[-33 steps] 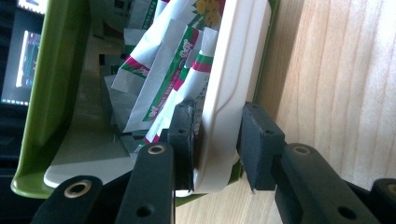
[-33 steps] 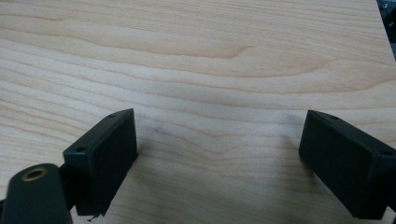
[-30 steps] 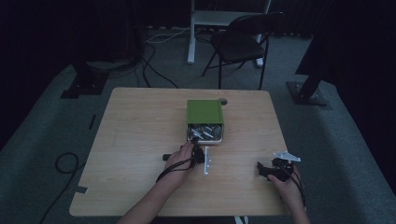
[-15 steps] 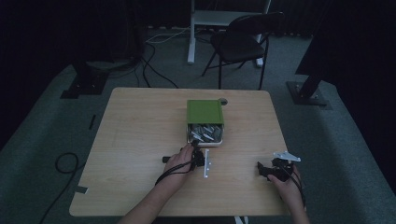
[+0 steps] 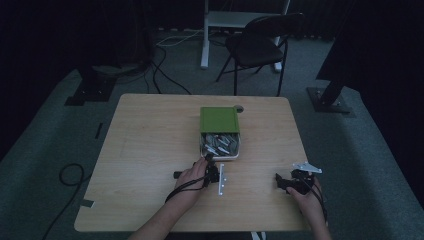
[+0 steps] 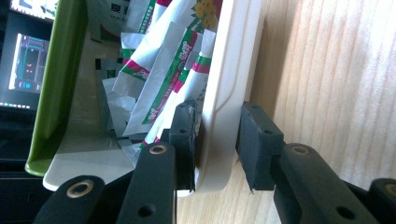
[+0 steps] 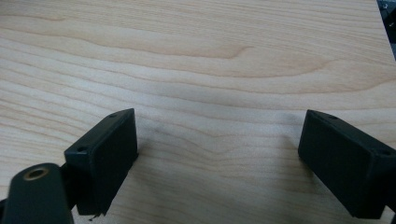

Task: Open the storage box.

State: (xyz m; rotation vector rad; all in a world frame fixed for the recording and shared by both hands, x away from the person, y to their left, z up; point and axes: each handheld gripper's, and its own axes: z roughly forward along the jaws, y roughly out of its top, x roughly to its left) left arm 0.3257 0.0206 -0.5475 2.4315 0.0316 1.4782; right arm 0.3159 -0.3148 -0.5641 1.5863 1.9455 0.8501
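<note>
A white box [image 5: 220, 156] with a green lid [image 5: 219, 120] slid back over its far half stands mid-table, and several red-and-green printed sachets [image 5: 220, 144] lie in its exposed near end. My left gripper [image 5: 209, 162] is at the box's near left corner. In the left gripper view its jaws [image 6: 217, 140] pinch the white box wall [image 6: 229, 70], one pad inside against the sachets [image 6: 163, 74], the other outside. The green lid [image 6: 56, 84] shows at the left. My right gripper [image 5: 280, 182] rests near the table's front right, wide open [image 7: 217, 158] over bare wood.
The wooden table [image 5: 150, 150] has free room left of the box. A small dark object [image 5: 239, 108] lies at the box's far right corner. A black chair [image 5: 260, 45] and floor cables [image 5: 165, 65] sit beyond the far edge.
My left hand has moved forward and its gripper has come onto the box's near wall. The right gripper has stayed in place.
</note>
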